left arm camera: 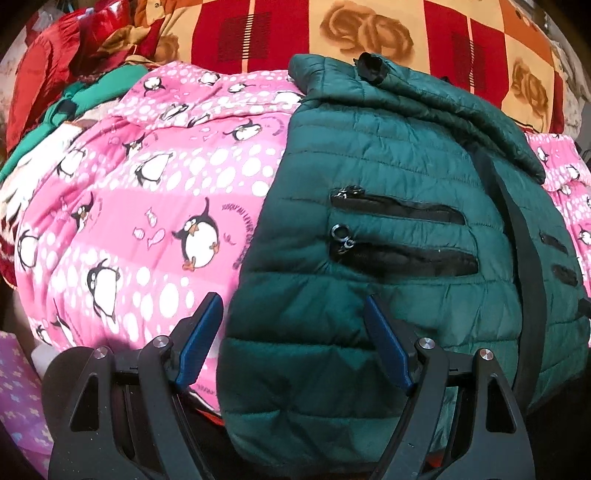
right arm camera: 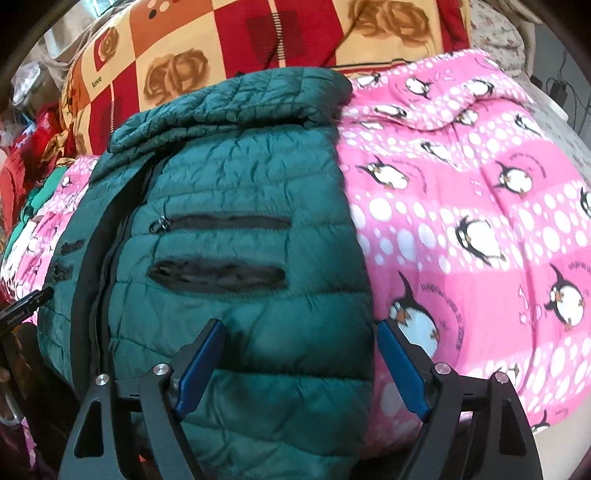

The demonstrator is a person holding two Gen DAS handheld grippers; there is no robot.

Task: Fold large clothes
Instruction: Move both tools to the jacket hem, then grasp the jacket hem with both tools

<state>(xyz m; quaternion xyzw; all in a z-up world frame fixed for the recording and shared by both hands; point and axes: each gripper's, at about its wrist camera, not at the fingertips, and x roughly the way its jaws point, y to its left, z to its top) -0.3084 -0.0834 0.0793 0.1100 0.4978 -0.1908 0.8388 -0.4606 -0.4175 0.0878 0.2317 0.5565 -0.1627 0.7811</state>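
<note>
A dark green quilted puffer jacket lies front up on a pink penguin blanket, its sleeves folded in and its hood folded over the top. Black pocket zips show on its chest. My left gripper is open, its blue fingers straddling the jacket's lower left hem. In the right wrist view the same jacket fills the middle, and my right gripper is open, its fingers straddling the lower right hem. The pink blanket spreads to the right.
A red, orange and cream rose-print blanket lies behind the jacket; it also shows in the right wrist view. Red and green clothes are piled at the far left. The left gripper's edge shows at the left.
</note>
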